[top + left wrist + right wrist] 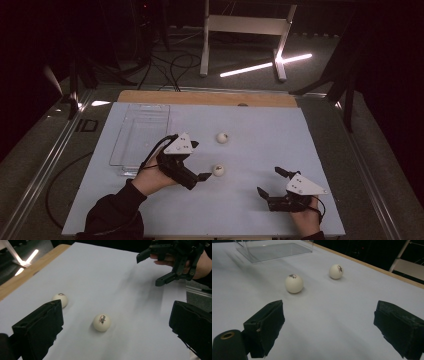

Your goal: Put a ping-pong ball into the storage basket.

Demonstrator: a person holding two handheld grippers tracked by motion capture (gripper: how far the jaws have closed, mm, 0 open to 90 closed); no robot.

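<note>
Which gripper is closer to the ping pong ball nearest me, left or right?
Left. The left gripper sits open right beside the near ball, which lies just ahead between its jaws. The right gripper, also open, is farther off toward the table's near right corner.

The room is dark. Beyond the table's (310, 150) far edge, a white frame (245, 25) stands on grey floor (240, 80), where a light strip (265, 65) glows among black cables (170, 65).

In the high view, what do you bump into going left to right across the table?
Clear tray → left gripper → near white ball → right gripper.
</note>
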